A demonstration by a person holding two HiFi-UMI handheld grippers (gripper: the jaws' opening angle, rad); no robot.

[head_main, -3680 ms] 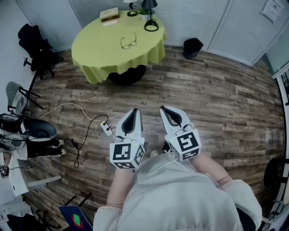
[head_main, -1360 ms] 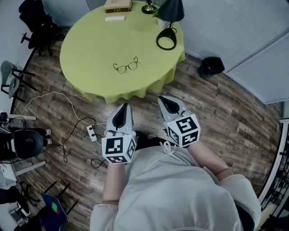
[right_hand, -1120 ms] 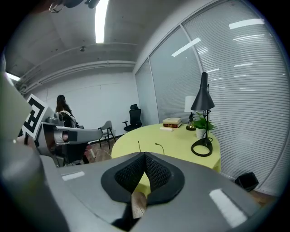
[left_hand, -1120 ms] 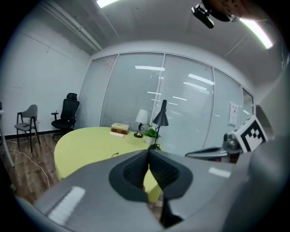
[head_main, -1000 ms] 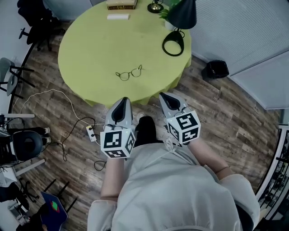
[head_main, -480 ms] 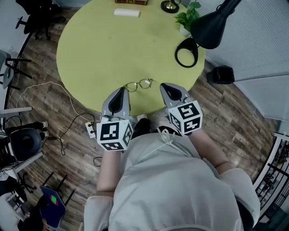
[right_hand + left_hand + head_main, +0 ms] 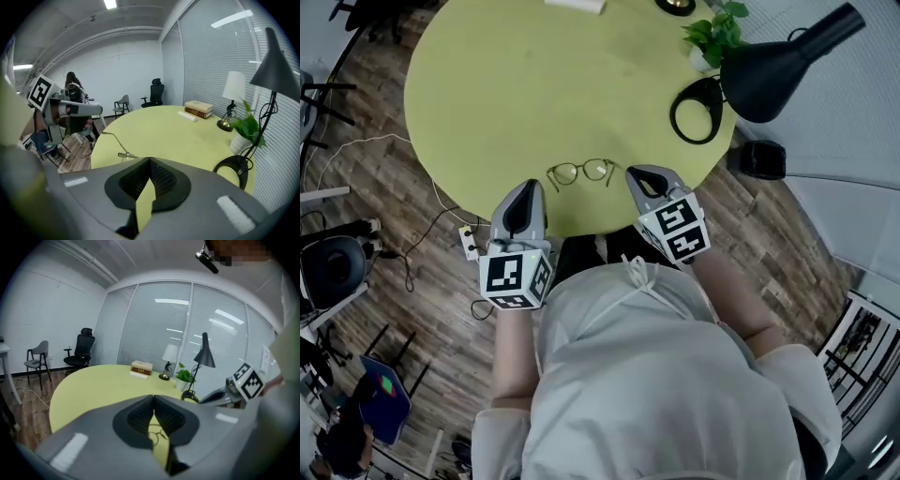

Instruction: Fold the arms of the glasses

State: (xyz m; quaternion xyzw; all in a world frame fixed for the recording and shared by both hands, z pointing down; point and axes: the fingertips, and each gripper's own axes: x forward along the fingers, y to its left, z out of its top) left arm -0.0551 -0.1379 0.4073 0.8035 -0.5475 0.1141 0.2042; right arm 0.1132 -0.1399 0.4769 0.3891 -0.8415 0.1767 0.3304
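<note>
Task status: not started, in our judgement. The glasses lie on the yellow table, near the edge closest to the person, with the lenses side by side. The right gripper view shows one arm stretched out away from the frame, so we read the arms as unfolded. Both folds remain to be done, and neither gripper touches the glasses.

Left gripper: its tip is over the table edge, just left of the glasses. Its pads are pressed together with nothing between them, and the glasses show beyond its jaws in its own view.

Right gripper: its tip is just right of the glasses, pads likewise together and empty.

We expect the jaws must part before either arm can be taken.

Count:
- one pair of glasses
- two grippers
- one round table
- two lamps: a black desk lamp and a small lamp with a white shade
- one potted plant
- one stack of books
- one black bin on the floor
</note>
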